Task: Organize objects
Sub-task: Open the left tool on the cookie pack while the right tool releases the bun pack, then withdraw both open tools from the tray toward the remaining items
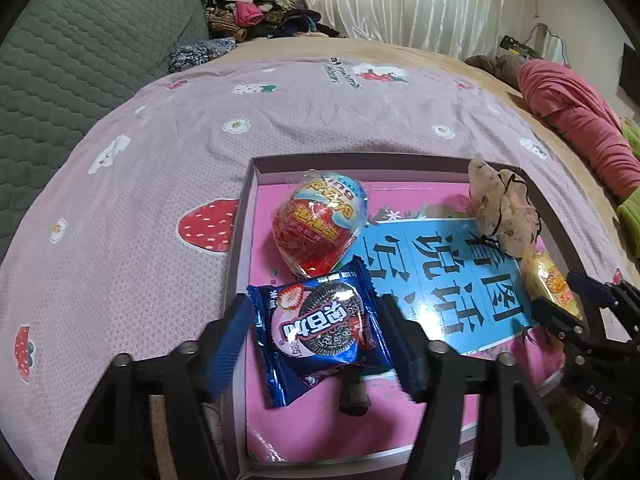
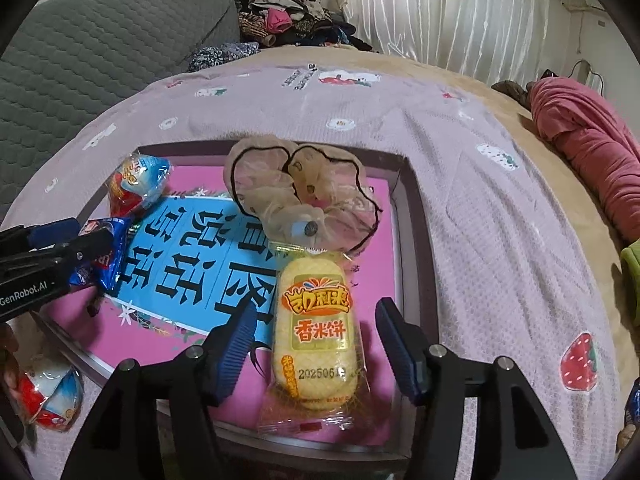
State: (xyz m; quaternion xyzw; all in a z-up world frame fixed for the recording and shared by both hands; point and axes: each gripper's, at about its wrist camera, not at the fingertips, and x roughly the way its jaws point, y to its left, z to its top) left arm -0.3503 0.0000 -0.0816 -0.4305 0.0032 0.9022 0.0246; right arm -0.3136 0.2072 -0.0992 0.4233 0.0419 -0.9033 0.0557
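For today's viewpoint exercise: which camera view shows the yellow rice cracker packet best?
The right wrist view: the rice cracker packet lies whole and central in the box, its label readable. The left wrist view shows only part of it at the right edge, behind the right gripper.

Strawberry-print bedspread (image 2: 480, 216) carries the shallow box (image 2: 404, 184); apparently a wrapped egg (image 2: 50, 398) too.

cookie packet (image 1: 320, 332) glossy foil; box (image 1: 256, 208) glossy card; bedsheet (image 1: 160, 160) matt cloth
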